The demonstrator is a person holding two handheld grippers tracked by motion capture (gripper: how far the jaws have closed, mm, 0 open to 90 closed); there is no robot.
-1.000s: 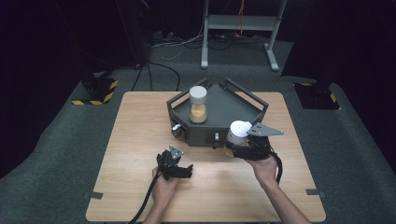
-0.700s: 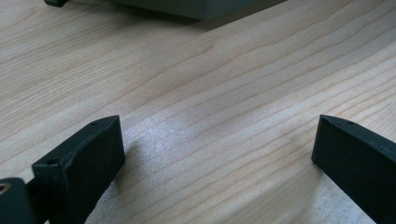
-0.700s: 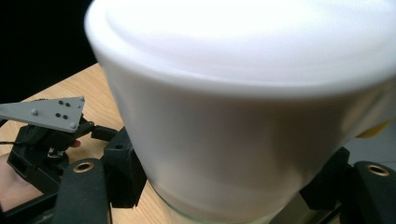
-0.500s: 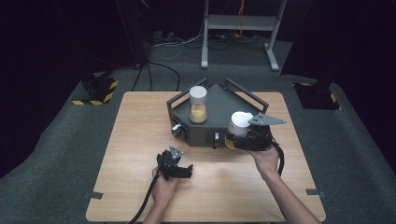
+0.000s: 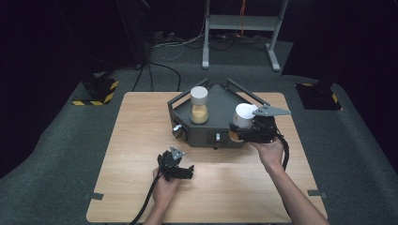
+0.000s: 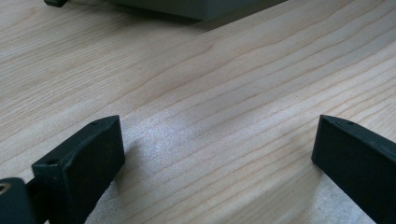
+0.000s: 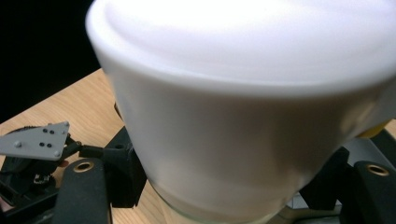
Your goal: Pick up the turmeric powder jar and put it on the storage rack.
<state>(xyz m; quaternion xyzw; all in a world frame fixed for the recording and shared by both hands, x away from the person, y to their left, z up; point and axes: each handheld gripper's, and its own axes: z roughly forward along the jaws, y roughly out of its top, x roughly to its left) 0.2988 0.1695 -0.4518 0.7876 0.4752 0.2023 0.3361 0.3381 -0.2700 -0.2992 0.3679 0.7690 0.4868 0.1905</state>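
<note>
No text, label, brand, number or sign can be read on anything here. The white-lidded jar [image 7: 243, 107] shows a plain lid at close range in the right gripper view, and the second jar [image 5: 199, 105] on the grey rack [image 5: 220, 124] looks unlabelled too, though it may be too small in the high view to tell. The black-and-yellow striped floor blocks [image 5: 96, 91] carry warning stripes only, with no wording that can be made out.
</note>
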